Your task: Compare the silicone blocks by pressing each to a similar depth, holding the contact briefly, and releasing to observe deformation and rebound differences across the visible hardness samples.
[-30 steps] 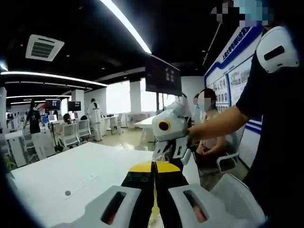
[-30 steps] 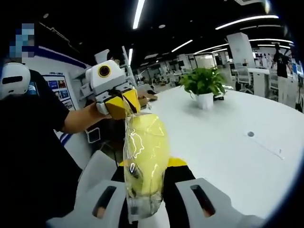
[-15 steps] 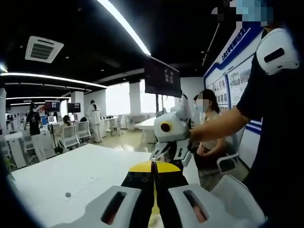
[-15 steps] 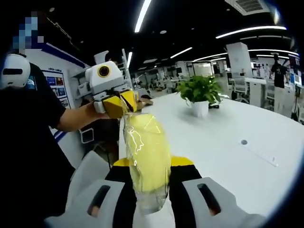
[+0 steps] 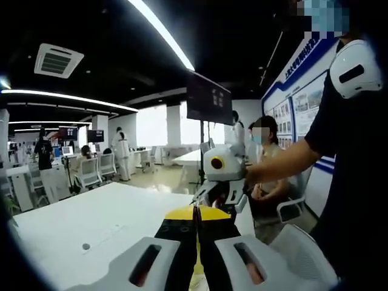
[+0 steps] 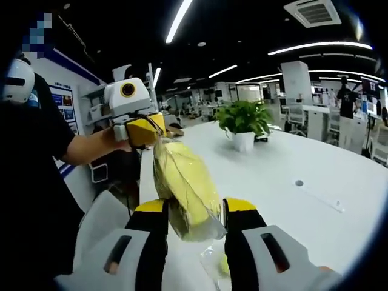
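The left gripper [image 6: 145, 130] is clamping the top edge of a clear bag [image 6: 200, 227] holding a yellow block [image 6: 185, 179]. The right gripper [image 6: 193, 221] is gripping the bag's lower part, both above the white table [image 6: 291, 163].

The bag [image 6: 185, 188] hides how far the right gripper's [image 6: 194, 212] jaws stand apart, and the poster [image 5: 301, 103] text is unreadable.
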{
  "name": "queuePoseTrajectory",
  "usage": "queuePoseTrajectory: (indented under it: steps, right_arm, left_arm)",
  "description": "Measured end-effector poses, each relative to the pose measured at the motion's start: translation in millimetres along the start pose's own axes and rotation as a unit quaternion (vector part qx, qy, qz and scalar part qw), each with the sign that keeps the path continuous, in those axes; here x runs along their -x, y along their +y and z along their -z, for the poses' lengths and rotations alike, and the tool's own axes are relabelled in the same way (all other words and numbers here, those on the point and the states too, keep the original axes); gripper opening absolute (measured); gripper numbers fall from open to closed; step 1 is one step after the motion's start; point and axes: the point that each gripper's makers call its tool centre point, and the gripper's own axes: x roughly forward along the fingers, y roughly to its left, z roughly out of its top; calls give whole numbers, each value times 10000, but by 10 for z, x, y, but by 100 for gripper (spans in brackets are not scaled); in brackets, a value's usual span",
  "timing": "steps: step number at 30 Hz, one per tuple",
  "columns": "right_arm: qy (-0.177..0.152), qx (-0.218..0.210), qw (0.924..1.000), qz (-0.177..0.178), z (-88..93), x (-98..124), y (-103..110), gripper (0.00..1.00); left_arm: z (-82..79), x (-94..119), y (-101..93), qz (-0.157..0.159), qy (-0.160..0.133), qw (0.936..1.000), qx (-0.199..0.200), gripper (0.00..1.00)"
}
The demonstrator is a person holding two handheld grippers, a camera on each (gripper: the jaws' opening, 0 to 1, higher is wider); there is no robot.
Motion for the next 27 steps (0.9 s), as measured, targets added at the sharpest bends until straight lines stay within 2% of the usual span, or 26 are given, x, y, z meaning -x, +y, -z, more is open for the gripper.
queuePoseTrajectory:
  steps: [14,18,27]
  right_arm:
    - [0,9,9999,140,24,12,-56,31]
    - [-81,-8,9997,234,11,47,-88,34]
    - [-126,61,9966,810,100,242,-242,46]
  left_arm:
    - [-12,3,-4,-4,16,10000,1,0]
    - [-29,26,25,-37,-30,10000,41,0]
    - [22,55,53,-110,10,9999,103,0]
